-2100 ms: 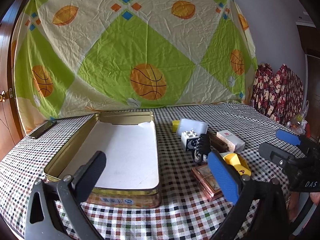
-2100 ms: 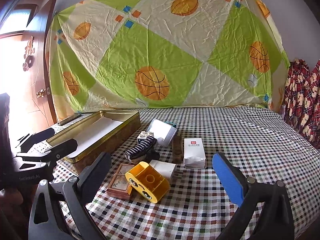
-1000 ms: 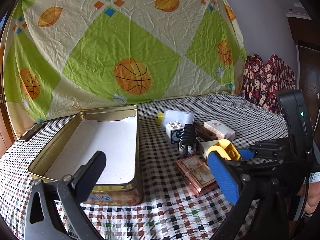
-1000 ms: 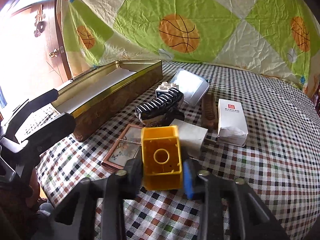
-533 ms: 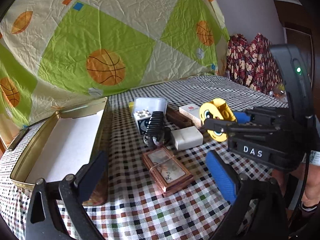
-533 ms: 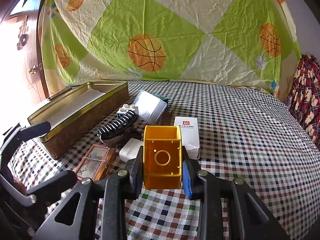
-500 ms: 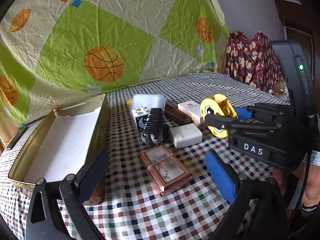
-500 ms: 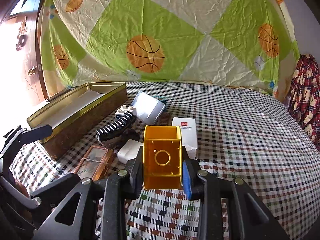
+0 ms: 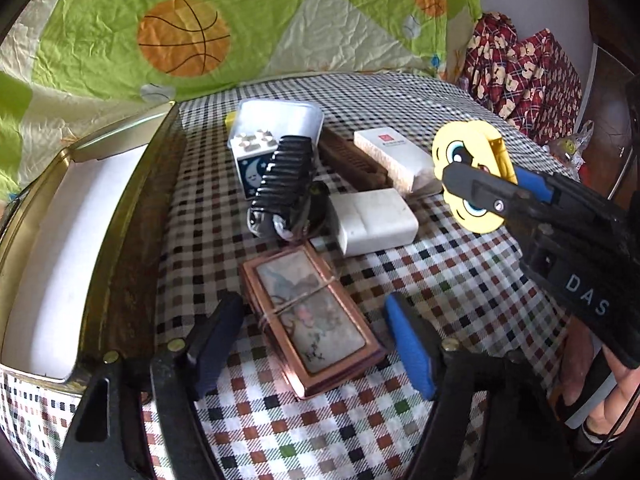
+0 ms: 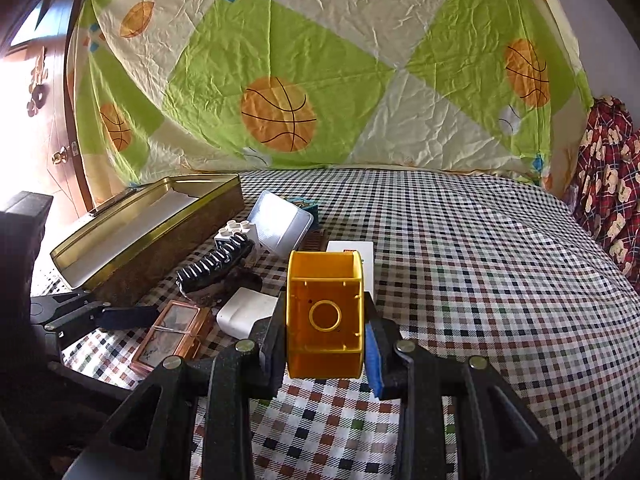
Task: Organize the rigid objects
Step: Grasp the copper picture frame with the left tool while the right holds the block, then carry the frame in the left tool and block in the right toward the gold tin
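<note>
The right tool [image 10: 325, 346] clamps the yellow toy block [image 10: 325, 314], now lifted clear of the checked worktop [image 10: 480, 260]. The left tool [image 9: 308, 340], its jaws just narrowing but not gripping, has dropped to straddle the copper-framed box [image 9: 310, 316] beside the open tin [image 9: 132, 216].

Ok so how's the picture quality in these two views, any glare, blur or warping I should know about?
Left wrist view: strong fisheye bending at the edges, dark corners, slight softness on the copper framed box between the left gripper fingers. Right wrist view: blown-out daylight at the door on the left edge; the yellow block in the right gripper is sharp.
</note>
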Demonstrator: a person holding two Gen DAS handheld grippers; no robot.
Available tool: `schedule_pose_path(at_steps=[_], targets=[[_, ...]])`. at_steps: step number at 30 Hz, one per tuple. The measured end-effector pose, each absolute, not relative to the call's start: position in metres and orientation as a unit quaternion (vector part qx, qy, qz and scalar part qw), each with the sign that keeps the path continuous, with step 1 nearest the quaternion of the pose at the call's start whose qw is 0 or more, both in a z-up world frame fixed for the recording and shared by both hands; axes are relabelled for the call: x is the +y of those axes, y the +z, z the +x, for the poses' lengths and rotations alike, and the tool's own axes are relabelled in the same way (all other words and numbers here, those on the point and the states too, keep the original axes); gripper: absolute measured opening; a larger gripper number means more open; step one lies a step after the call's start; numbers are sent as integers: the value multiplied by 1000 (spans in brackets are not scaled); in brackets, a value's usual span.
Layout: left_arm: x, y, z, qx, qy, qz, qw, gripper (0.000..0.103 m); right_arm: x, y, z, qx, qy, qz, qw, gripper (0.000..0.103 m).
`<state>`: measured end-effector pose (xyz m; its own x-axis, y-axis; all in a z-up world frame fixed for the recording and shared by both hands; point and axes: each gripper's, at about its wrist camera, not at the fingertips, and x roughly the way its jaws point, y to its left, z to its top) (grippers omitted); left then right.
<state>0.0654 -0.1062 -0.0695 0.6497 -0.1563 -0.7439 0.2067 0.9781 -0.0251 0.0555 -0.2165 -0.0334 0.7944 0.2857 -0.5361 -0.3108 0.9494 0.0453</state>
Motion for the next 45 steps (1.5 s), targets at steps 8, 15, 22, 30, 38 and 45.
schedule_pose_path(at_steps=[8,15,22,30,38,45], targets=[[-100,-69,63,384,-106,23,917,46,-209,-36,58,294,159,-47,941,34],[-98,-62,56,354,-122,21,927,45,-207,-36,58,295,151,-56,942,34],[-90,-57,51,324,-130,-7,937,45,-207,-33,50,272,154,-61,948,34],[-83,-53,43,293,-128,-24,947,45,-206,-31,47,259,155,-62,951,34],[-83,-50,34,264,-119,-21,957,45,-207,-28,40,238,157,-60,957,34],[-86,-47,26,239,-118,-6,964,45,-208,-27,35,221,158,-59,960,34]])
